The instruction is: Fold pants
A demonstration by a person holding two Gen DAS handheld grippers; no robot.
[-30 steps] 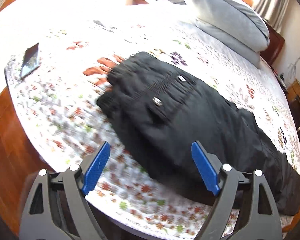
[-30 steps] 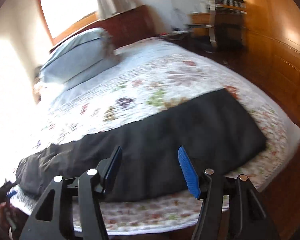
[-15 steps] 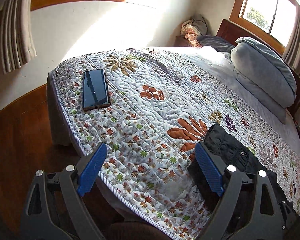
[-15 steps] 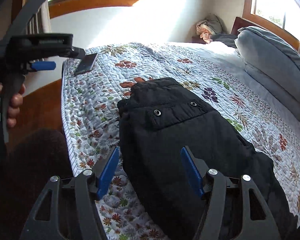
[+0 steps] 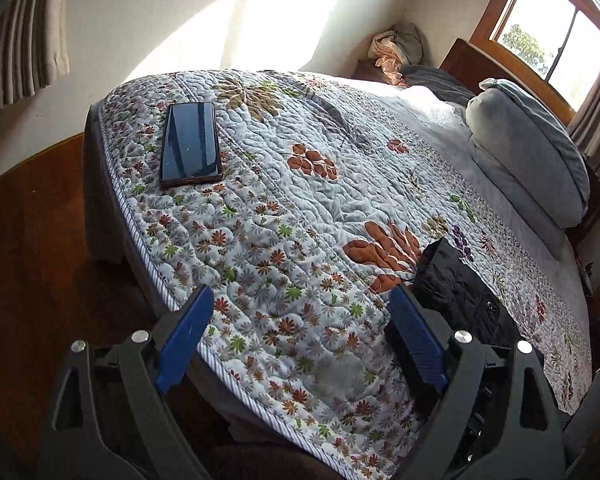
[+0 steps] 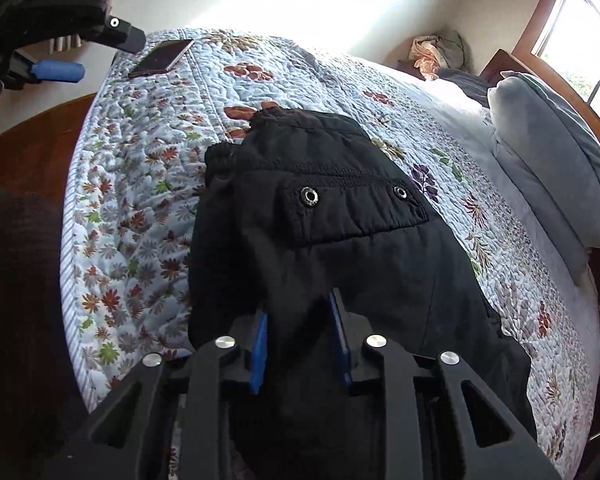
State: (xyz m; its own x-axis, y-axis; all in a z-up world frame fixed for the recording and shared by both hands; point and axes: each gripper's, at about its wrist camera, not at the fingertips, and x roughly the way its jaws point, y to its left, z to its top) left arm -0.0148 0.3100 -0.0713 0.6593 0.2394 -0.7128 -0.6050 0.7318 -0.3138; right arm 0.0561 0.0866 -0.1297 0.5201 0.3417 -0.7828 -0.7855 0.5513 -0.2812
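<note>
Black pants point(image 6: 340, 248) lie long across the quilt point(image 5: 280, 240), no cross-fold yet. Right gripper point(image 6: 298, 344) is closing on fabric; left gripper point(image 5: 300, 340) gapes empty.

Black pants point(image 6: 340, 248), padded fabric, lying flat on the floral quilt point(image 6: 140, 208) near its front edge. Waistband end toward the far-left corner, slightly bunched; flap with two metal snaps facing up; legs running toward the right.
</note>
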